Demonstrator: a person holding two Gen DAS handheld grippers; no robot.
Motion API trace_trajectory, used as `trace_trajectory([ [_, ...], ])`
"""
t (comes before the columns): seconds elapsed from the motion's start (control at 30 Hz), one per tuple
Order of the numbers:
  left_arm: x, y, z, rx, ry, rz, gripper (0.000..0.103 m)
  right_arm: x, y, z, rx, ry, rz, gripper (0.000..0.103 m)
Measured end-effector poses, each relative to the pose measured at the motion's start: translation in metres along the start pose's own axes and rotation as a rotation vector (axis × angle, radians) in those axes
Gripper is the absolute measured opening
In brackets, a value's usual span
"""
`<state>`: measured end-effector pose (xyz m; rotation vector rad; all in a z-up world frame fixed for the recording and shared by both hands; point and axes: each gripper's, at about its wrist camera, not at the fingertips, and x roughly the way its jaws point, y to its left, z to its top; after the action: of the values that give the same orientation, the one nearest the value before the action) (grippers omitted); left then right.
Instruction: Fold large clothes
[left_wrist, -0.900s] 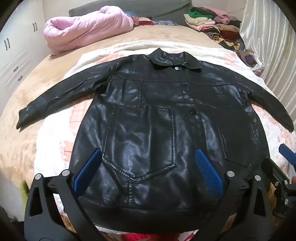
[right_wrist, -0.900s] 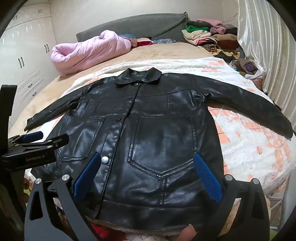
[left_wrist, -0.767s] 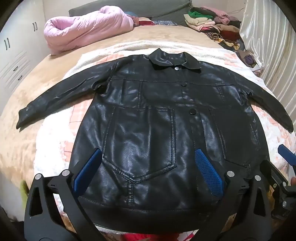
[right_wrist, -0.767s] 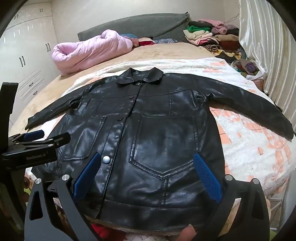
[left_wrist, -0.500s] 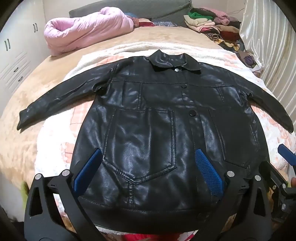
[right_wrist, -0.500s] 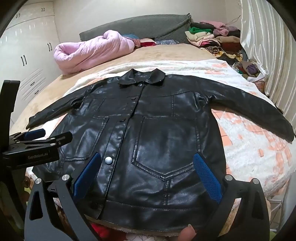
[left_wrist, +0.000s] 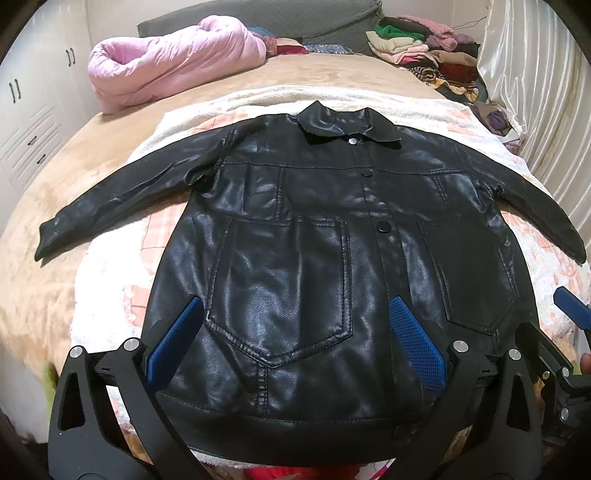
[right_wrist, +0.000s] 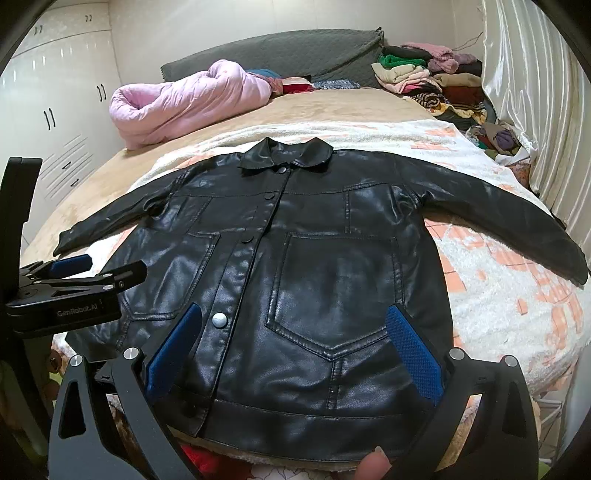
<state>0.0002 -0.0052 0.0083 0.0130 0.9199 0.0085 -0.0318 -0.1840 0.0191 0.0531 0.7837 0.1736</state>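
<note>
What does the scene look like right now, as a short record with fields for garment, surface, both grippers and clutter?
garment: black jacket, laid flat face up, buttoned, both sleeves spread out to the sides
surface: white and orange blanket on a bed
left gripper: open, above the jacket's hem, holding nothing
right gripper: open, above the hem, holding nothing
clutter: pink quilt rolled up at the far end; pile of clothes in the far right corner
fold: not yet started
</note>
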Motion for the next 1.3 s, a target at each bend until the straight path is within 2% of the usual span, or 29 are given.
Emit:
trace_trajectory([
  [1.3, -0.0002, 0.0011, 0.0, 0.002, -0.018, 0.002, 0.094, 0.0004, 0.002, -0.0008, -0.01, -0.002, -0.014, 0.099],
])
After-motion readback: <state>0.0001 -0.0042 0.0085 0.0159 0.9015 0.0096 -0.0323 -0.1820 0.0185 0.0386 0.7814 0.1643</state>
